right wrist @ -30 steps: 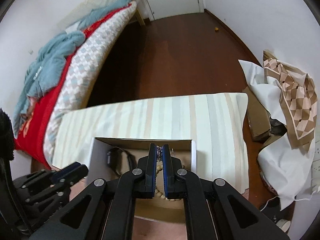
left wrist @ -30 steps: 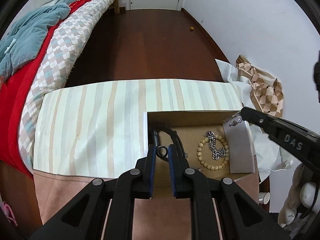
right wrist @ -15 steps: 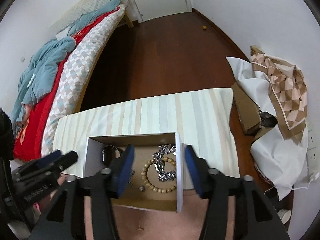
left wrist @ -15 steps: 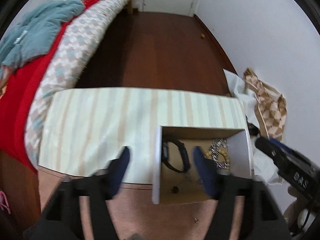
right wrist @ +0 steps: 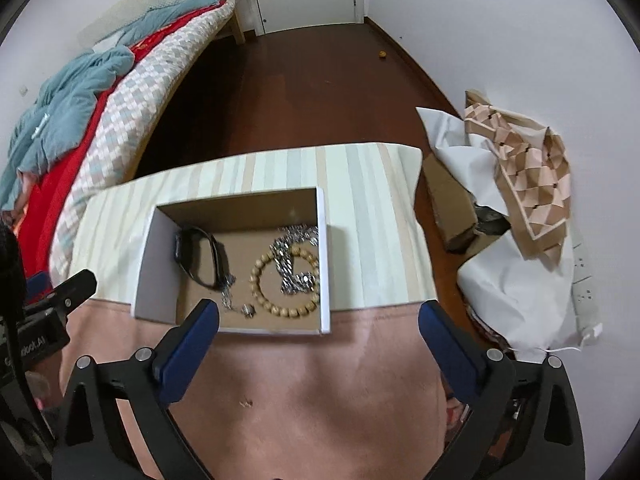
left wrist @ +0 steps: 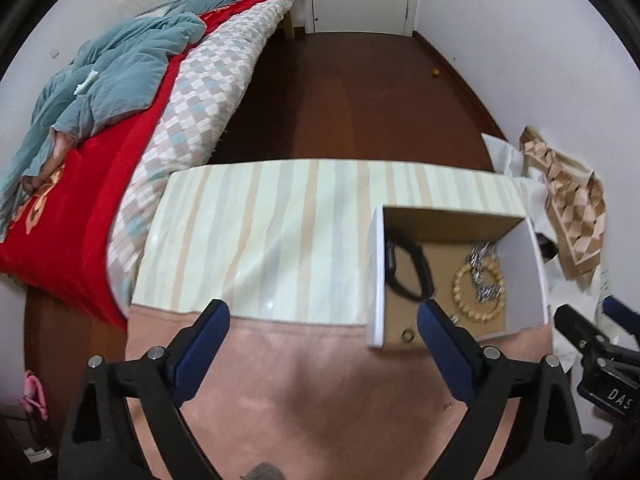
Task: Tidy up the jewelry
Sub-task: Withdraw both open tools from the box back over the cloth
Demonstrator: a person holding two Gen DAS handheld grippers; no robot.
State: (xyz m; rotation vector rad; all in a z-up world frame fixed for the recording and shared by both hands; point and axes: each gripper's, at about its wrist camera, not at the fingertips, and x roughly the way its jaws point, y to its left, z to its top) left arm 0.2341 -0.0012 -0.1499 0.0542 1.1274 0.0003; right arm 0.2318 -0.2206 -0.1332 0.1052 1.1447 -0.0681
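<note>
An open cardboard box (right wrist: 324, 264) (left wrist: 374, 280) sits on the table. In it lie a black watch band (right wrist: 196, 258) (left wrist: 406, 268), a wooden bead bracelet (right wrist: 280, 308) (left wrist: 476, 314), a silver chain (right wrist: 294, 258) (left wrist: 486, 278), a small silver pendant (right wrist: 248, 310) and a small ring (left wrist: 407, 335). My left gripper (left wrist: 322, 314) is wide open and empty, held back left of the box. My right gripper (right wrist: 318, 312) is wide open and empty, above the box's near edge.
The table carries a striped cloth (left wrist: 260, 232) over a pink one (right wrist: 320, 392). A bed with a red cover (left wrist: 72, 200) stands at the left. White and patterned paper bags (right wrist: 528, 168) lie on the floor at the right, near the wall.
Both grippers have opened wide and pulled back and up from the box. The ring that the left gripper held now lies in the box; the chain lies over the beads.
</note>
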